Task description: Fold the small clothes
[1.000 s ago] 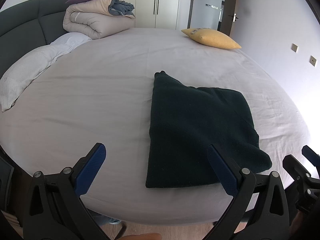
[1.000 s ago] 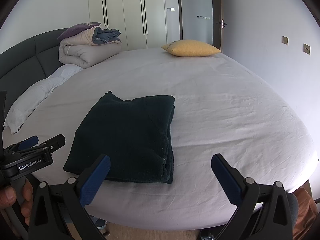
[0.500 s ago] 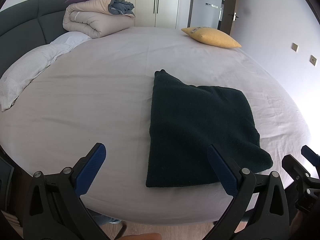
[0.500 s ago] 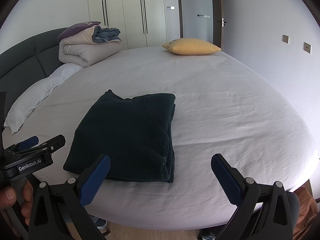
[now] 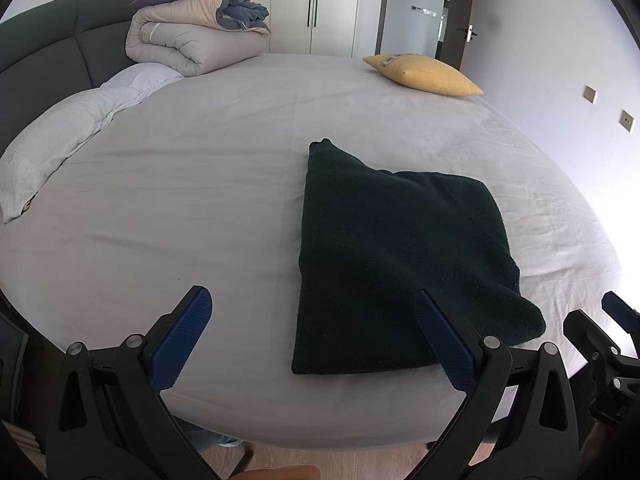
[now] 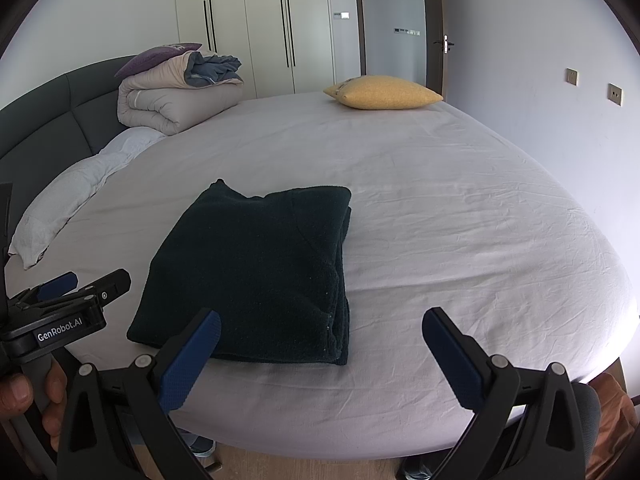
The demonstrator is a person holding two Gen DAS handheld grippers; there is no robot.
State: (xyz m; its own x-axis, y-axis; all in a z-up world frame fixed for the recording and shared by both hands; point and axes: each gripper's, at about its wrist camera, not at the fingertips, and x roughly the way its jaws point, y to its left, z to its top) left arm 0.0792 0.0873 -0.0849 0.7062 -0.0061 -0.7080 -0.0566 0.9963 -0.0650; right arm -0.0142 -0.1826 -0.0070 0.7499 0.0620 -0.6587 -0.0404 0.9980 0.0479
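Garment: the dark knit garment [image 5: 400,264] lies folded into a compact, stacked rectangle on the bed [image 5: 200,200], near its front edge; I see layered edges along its right side in the right wrist view.
Left tongs [image 5: 312,332]: released, spread wide, holding nothing, hovering at the bed edge with the right-hand pad over the garment's near corner.
Right tongs [image 6: 320,344]: released too, empty, just right of the garment.
Step in hand: I judge the fold finished, or one tidy-up short.
Next move: I would either pinch the near edge with both tongs for a last fold or withdraw.
Surroundings: yellow pillow [image 6: 384,92] and rolled duvet [image 6: 176,96] sit well apart.
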